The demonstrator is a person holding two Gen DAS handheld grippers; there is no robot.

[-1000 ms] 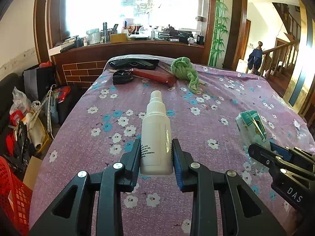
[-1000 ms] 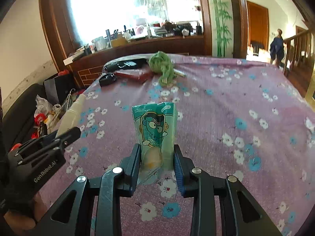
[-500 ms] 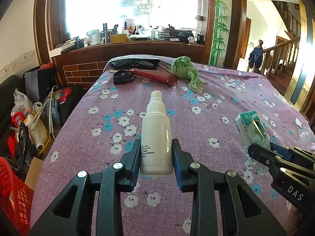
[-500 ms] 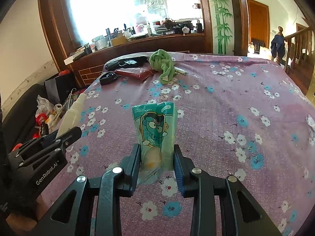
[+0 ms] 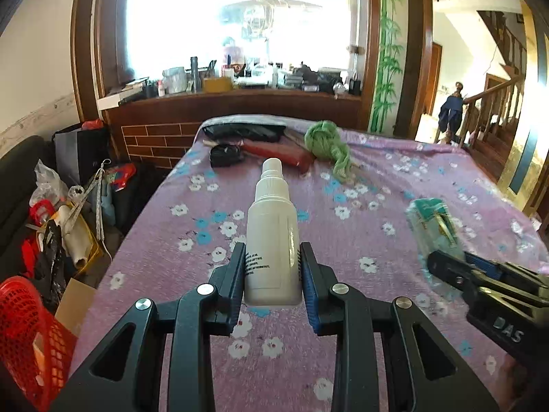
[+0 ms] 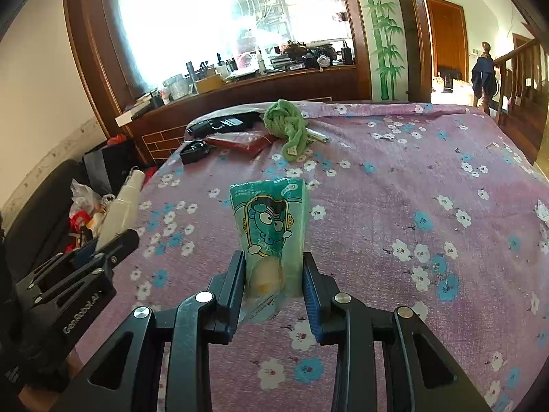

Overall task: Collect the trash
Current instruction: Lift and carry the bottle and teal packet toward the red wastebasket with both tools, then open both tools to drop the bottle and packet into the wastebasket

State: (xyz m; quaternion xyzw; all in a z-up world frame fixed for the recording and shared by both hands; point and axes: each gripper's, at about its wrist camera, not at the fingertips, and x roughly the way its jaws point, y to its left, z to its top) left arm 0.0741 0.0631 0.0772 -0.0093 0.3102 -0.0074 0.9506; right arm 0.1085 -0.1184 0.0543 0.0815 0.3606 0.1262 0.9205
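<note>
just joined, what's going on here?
A person is collecting trash with two handheld grippers. The left gripper is shut on a white spray bottle; the right gripper is shut on a teal snack packet. Both are held above the floral bedspread. A red basket sits on the floor at left.

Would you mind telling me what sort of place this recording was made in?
Most likely a lived-in home: a flowered purple cloth covers a bed or table, a cluttered wooden counter stands under a big window, and a wooden staircase rises behind.
</note>
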